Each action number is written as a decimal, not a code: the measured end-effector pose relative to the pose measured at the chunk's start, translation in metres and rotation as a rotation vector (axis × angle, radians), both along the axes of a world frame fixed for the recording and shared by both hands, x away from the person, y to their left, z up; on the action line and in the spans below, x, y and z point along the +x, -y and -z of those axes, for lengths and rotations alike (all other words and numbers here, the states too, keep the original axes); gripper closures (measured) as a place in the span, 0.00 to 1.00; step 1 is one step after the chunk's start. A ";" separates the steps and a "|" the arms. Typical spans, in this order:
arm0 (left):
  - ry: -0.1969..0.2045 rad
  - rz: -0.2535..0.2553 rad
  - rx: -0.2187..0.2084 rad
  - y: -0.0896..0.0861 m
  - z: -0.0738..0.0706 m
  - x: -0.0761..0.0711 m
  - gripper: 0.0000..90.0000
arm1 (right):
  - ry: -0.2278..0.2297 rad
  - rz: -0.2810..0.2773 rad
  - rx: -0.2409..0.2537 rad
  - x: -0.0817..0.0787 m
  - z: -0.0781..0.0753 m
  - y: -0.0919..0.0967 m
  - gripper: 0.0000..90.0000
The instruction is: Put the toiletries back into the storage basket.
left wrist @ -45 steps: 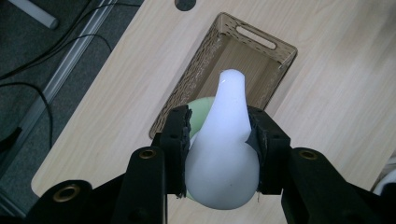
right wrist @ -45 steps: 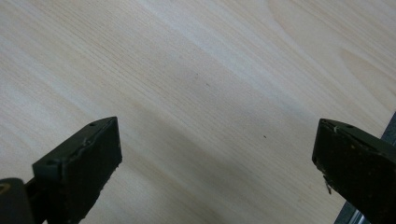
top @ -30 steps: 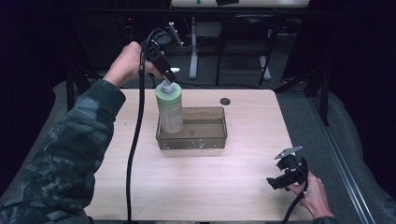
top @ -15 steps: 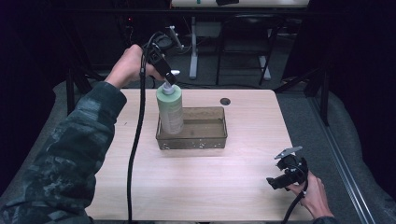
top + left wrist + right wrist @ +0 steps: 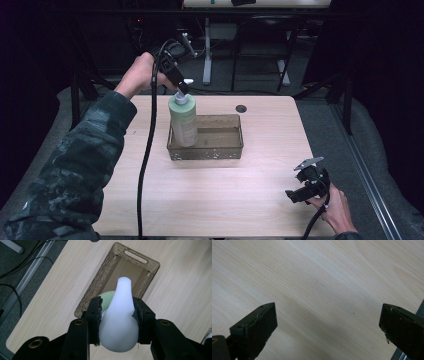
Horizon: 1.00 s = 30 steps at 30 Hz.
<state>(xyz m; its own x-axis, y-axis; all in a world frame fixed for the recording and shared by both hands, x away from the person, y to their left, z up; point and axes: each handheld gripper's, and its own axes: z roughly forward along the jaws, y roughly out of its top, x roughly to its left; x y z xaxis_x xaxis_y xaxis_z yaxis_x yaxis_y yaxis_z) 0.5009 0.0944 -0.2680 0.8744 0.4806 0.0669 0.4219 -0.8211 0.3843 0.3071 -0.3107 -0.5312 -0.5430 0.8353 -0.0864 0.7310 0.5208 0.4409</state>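
My left gripper (image 5: pixel 181 87) is clamped on the white pump head (image 5: pixel 120 322) of the green bottle (image 5: pixel 183 120), pads (image 5: pixel 96 312) pressing both sides of it (nozzle points away from the cam in the left gripper view). Bottle stands upright at the left end of the brown perforated basket (image 5: pixel 220 150), btm inside the basket as far as I can tell. Basket sits mid-table (image 5: pixel 220 200). My right gripper (image 5: pixel 300 192) is low at the table's near right corner, jaws wide apart w/ nothing between, just bare wood under them in the right gripper view.
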 end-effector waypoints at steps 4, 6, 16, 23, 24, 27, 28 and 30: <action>-0.005 0.000 -0.004 0.000 0.004 0.001 0.70 | 0.001 0.000 0.000 0.000 0.000 0.000 0.01; -0.007 0.001 -0.005 0.000 0.005 0.001 0.70 | -0.001 0.003 0.000 0.000 0.000 0.000 0.01; -0.011 0.005 -0.009 0.000 0.012 0.002 0.70 | 0.002 -0.003 -0.009 0.000 -0.001 0.000 0.01; -0.014 0.009 -0.011 -0.001 0.017 0.001 0.70 | 0.005 -0.004 -0.010 -0.001 -0.001 -0.001 0.01; -0.015 0.011 -0.009 -0.001 0.017 0.001 0.70 | 0.005 -0.004 -0.010 -0.001 -0.001 -0.001 0.01; -0.013 0.011 -0.012 -0.002 0.020 0.001 0.70 | 0.005 -0.003 -0.010 0.000 -0.001 -0.001 0.01; -0.012 0.011 -0.014 -0.002 0.021 0.001 0.70 | 0.006 -0.004 -0.011 0.000 -0.001 -0.001 0.02; -0.012 0.013 -0.011 -0.002 0.022 0.001 0.70 | 0.005 -0.005 -0.011 0.000 -0.001 -0.001 0.02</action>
